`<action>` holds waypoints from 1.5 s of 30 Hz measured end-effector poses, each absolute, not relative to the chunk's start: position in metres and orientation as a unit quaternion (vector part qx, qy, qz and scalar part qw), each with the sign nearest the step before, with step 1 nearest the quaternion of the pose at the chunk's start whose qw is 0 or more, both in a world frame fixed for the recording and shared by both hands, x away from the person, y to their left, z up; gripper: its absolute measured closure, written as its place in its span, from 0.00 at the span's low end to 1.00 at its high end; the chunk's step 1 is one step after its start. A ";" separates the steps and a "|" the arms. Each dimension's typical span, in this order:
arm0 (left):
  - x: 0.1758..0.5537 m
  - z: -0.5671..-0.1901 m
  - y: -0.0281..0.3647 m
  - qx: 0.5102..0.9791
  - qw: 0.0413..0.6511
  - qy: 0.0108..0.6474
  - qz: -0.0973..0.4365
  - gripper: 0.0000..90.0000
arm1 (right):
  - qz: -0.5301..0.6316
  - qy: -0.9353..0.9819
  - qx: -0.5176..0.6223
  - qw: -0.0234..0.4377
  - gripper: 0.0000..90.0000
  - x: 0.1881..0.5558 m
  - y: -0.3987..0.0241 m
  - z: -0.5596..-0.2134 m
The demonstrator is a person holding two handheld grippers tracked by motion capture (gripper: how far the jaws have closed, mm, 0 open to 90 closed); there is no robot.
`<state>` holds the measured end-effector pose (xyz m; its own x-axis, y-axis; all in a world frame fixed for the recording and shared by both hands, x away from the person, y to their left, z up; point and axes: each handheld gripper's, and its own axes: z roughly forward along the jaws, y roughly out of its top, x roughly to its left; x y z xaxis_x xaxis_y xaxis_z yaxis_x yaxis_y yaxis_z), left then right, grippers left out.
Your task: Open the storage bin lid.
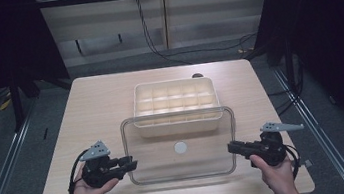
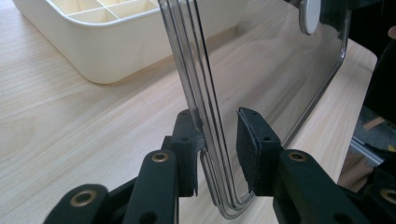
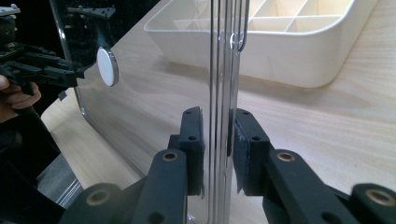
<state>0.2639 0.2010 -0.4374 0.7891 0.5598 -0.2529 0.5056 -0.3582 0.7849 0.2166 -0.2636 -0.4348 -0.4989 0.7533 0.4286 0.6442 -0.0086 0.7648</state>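
A clear plastic lid [image 1: 201,143] with a white round knob [image 1: 180,148] hangs level between my two grippers, and its far edge overlaps the front of the cream compartment box [image 1: 179,126]. My left gripper [image 1: 131,164] is shut on the lid's left edge. In the left gripper view the ribbed rim of the lid [image 2: 280,70] runs between the pads of the left gripper [image 2: 217,126]. My right gripper [image 1: 230,147] is shut on the lid's right edge. In the right gripper view the right gripper [image 3: 217,121] clamps the lid [image 3: 140,93], with the knob [image 3: 107,66] beyond.
The cream box [image 2: 107,46] has several empty compartments and sits mid-table, behind the lid. The wooden table [image 1: 95,107] has bare room to the left and right of the box. Dark floor and metal rails surround the table.
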 end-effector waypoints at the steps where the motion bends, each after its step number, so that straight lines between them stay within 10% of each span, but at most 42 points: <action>1: 0.263 -0.439 0.200 0.824 0.465 0.323 0.028 0.77 | 0.506 0.701 0.499 0.052 0.84 0.215 -0.264 -0.436; 45: 0.252 -0.469 0.193 0.841 0.429 0.330 0.008 0.66 | 0.459 0.721 0.518 0.032 0.80 0.208 -0.258 -0.470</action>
